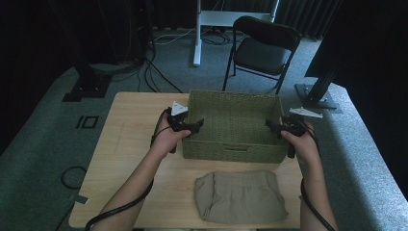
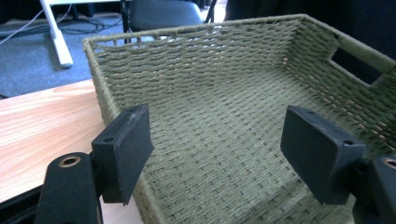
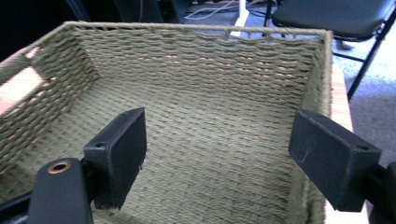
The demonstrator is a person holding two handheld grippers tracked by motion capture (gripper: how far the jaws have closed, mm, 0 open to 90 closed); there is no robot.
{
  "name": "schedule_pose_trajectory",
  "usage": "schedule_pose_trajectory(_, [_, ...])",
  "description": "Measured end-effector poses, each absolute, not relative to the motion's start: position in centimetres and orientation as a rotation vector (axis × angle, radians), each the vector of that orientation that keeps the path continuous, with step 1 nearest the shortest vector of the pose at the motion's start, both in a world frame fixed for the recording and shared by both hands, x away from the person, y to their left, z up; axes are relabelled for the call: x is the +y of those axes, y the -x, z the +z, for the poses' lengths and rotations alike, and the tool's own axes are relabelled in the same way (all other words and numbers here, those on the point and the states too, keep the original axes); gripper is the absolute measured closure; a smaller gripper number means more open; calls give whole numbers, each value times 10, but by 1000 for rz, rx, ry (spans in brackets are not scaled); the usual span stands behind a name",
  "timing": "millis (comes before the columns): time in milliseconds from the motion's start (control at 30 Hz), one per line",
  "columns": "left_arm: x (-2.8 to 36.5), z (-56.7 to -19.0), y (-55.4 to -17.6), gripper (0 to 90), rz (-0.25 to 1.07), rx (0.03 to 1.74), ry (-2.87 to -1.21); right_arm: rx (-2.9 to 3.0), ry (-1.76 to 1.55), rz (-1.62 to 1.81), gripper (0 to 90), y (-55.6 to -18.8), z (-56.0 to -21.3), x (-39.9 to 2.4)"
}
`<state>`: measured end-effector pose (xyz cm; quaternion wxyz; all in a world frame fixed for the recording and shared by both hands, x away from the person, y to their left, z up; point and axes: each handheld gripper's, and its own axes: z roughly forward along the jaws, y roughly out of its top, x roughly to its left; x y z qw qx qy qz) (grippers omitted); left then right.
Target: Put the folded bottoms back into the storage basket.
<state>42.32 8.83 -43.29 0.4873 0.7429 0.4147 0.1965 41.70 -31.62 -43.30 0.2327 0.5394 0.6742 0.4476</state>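
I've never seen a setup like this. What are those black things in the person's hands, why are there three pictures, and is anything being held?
A person sits at a wooden table holding a hand-operated two-jaw gripper in each hand, so no robot arm is involved. The high view looks down from above: the left gripper and right gripper sit at opposite ends of a green woven basket. The other two pictures come from cameras riding on each gripper, looking past its black pads into the empty basket. Each gripper's jaws straddle a basket wall, yet stand open and clamp nothing. In front of the basket lie folded khaki shorts. A folding chair stands beyond the table.
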Motion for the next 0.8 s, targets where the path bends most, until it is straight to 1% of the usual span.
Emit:
schedule_pose_trajectory(467, [80, -427, -391, 259, 422, 898, -1806, 1884, -1389, 1298, 187, -389, -431, -304])
schedule_pose_trajectory(567, [78, -425, -379, 259, 410, 876, -1792, 1881, -1361, 1319, 186, -377, -428, -302])
schedule_pose_trajectory(800, [70, -434, -360, 259, 381, 825, -1809, 1873, -1324, 1355, 187, -356, -429, -296])
